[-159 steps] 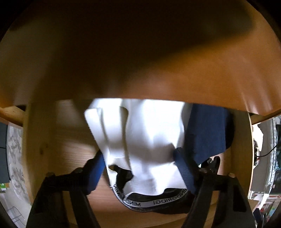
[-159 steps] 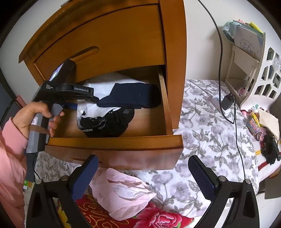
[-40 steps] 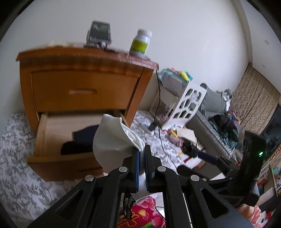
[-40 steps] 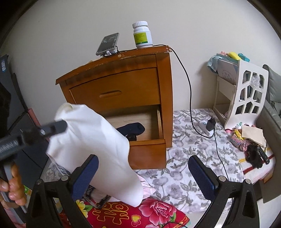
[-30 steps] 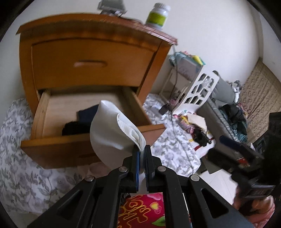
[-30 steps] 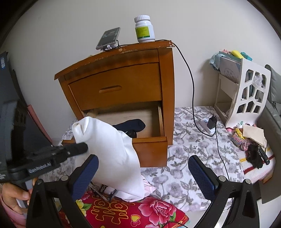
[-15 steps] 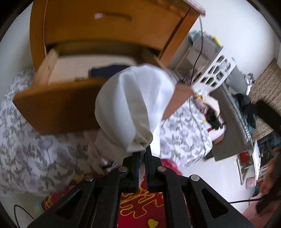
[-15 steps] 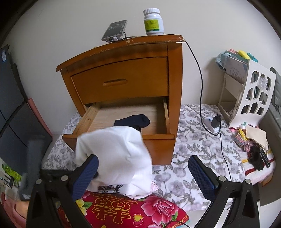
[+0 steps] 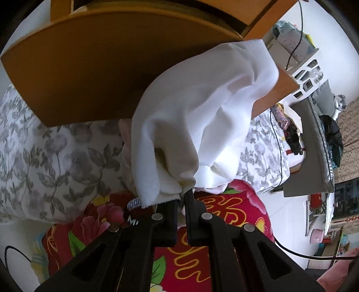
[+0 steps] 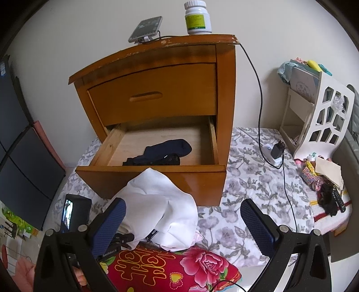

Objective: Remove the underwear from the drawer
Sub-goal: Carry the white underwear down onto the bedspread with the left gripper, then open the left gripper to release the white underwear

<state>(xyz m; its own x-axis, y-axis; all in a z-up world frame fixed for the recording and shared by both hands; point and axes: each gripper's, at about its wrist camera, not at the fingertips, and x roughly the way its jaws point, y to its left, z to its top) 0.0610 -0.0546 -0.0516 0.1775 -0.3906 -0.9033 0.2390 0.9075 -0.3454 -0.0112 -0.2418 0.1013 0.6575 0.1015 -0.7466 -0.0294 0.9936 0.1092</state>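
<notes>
White underwear (image 9: 202, 116) bunches up in front of my left gripper (image 9: 182, 197), which is shut on its hem. In the right wrist view the same white underwear (image 10: 157, 202) sags onto a pink cloth and the red flowered cushion (image 10: 175, 267), just below the drawer front (image 10: 202, 179). The left gripper (image 10: 128, 239) shows there at lower left. A black waistband with white letters (image 9: 132, 209) peeks out under the white cloth. The open drawer holds a navy garment (image 10: 170, 148) and a black one (image 10: 139, 160). My right gripper (image 10: 181, 215) stands open, holding nothing, short of the heap.
The wooden nightstand (image 10: 157, 89) carries a phone (image 10: 147, 28) and a pill bottle (image 10: 197, 16). A black cable runs down to a charger (image 10: 274, 152) on the flowered sheet. A white cut-out rack (image 10: 320, 116) and small clutter sit to the right.
The left gripper has sunk with the white underwear from the height of the drawer down onto the cushion and tipped steeply downward. The right gripper has hardly moved.
</notes>
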